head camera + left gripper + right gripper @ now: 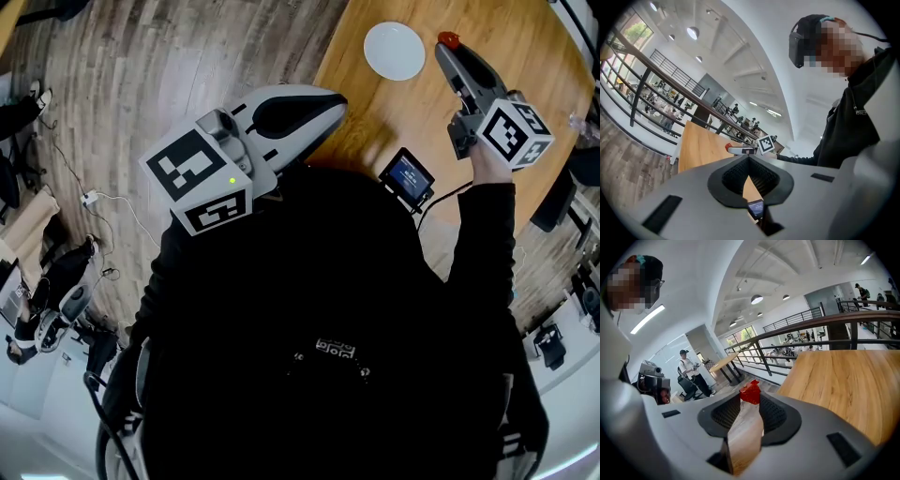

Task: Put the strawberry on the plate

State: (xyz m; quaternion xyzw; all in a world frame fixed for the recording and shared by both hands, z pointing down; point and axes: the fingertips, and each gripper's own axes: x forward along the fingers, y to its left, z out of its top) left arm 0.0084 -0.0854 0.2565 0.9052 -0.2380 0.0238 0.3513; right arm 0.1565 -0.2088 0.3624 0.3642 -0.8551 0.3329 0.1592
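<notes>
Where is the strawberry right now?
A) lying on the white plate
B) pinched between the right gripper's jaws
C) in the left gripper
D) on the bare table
B: the right gripper view shows the strawberry clamped at the tips of the right gripper; the white plate lies empty.

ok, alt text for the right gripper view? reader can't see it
The right gripper pinches a red strawberry at the tips of its grey jaws. A wooden table spreads out to the right. Behind are a metal railing and, far off at left, a standing person in a large white hall.
</notes>
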